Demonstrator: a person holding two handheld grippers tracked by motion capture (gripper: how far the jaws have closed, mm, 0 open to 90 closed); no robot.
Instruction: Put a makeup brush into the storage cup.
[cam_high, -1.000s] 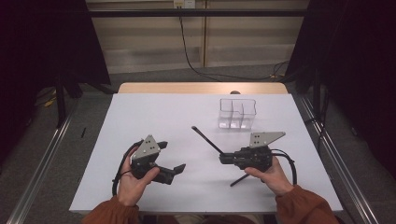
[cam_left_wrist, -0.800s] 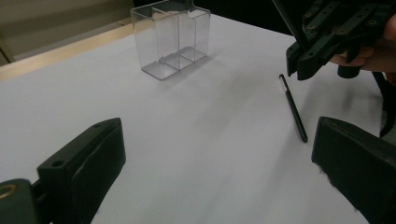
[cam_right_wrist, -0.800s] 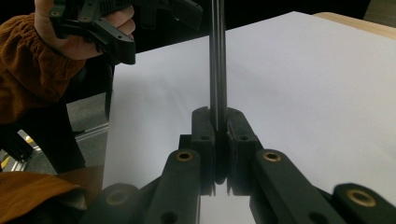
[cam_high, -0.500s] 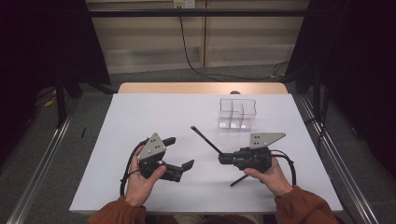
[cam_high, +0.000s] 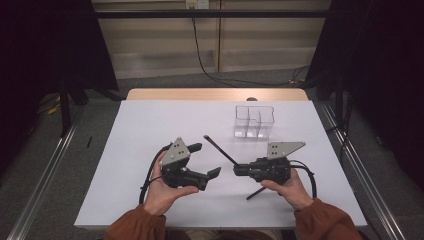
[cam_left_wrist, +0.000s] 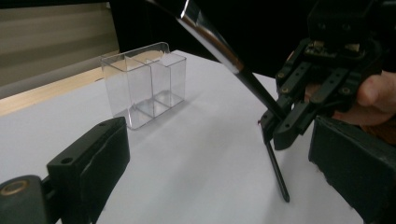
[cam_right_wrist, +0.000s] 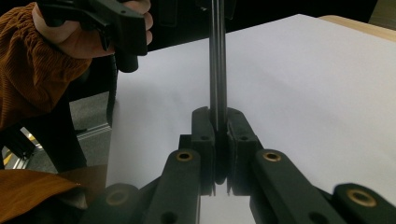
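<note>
slim black stick (cam_high: 220, 150), glossy, long, tilted

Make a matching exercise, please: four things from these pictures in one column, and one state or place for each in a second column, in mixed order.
Things:
1. left gripper
2. right gripper
3. stick
4. box

States or places:
a. clear, with compartments, standing at the far right of the table
b. jaws open, nothing between them
c. thin and black, slanted, clamped near its middle
d. jaws shut

Pairs: 1-b, 2-d, 3-c, 4-a
</note>
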